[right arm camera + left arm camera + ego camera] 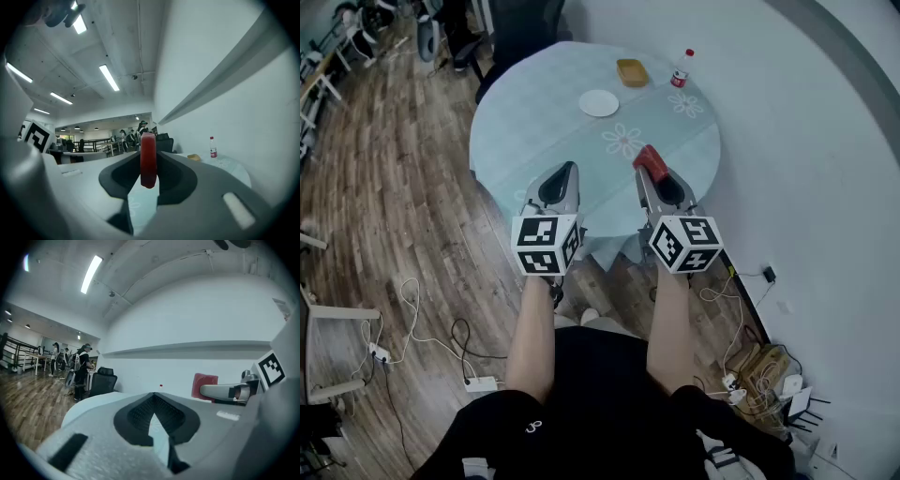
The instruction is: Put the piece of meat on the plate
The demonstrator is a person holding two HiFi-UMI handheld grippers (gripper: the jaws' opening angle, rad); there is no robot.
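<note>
A flat red piece of meat (649,157) stands on edge between the pads of my right gripper (652,171), which is shut on it above the near right part of the round table (525,122). In the right gripper view the meat (148,161) hangs upright in the right gripper (148,157). The small white plate (598,103) lies empty on the far side of the table, well beyond both grippers. My left gripper (568,172) hovers level beside the right one, shut and empty. Its own view shows the left gripper (152,395) with tips together and the meat (205,383) off to the right.
A yellow-brown dish (631,72) and a red-capped bottle (681,68) stand at the table's far edge. A dark office chair (525,28) is behind the table. The white wall curves along the right. Cables and power strips (478,382) lie on the wood floor near my feet.
</note>
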